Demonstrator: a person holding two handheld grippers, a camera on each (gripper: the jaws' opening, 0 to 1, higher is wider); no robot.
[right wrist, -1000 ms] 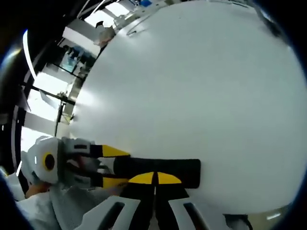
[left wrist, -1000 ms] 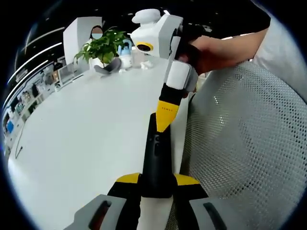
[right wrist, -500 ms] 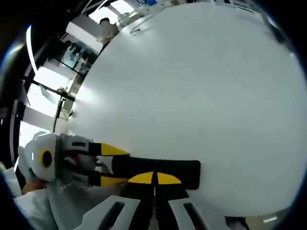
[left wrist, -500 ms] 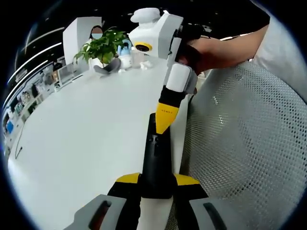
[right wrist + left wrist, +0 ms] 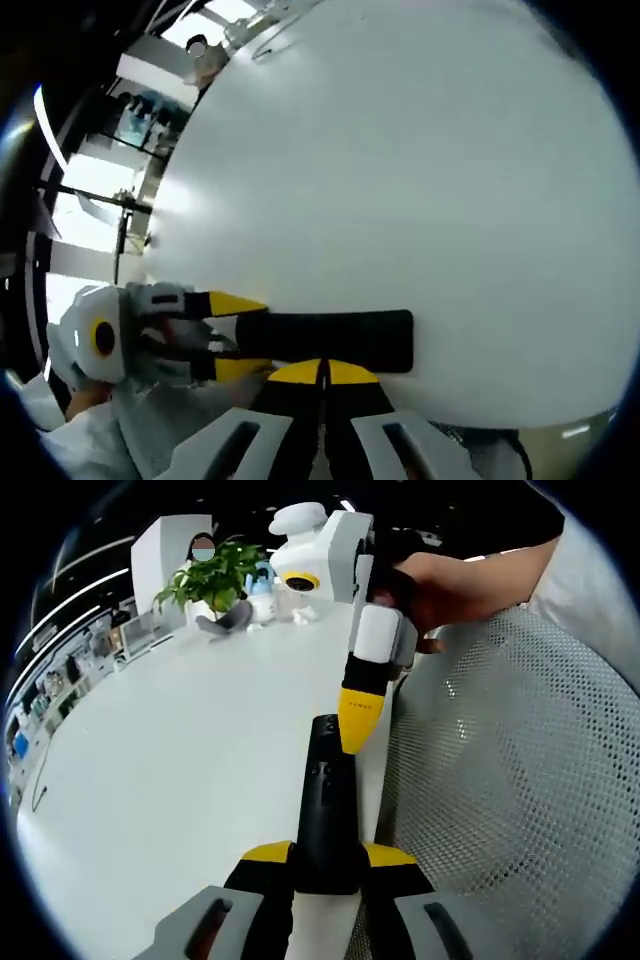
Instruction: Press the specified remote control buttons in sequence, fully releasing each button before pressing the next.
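In the left gripper view the black remote control [image 5: 325, 810] runs up the centre from the bottom of the frame, lying along the right edge of the white table [image 5: 170, 770], and the left gripper [image 5: 328, 858] has its yellow-tipped jaws clamped on the remote's near end. The right gripper [image 5: 357, 730] comes down from the upper right in a person's hand [image 5: 440, 580], its jaws pressed together into one yellow tip over the remote's far end; contact cannot be judged. A potted plant [image 5: 215, 575] stands at the upper left.

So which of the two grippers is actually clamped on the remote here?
The left gripper: its yellow-tipped jaws are shut on the near end of the black remote. The right gripper only points its closed tip down over the remote's buttons, gripping nothing.
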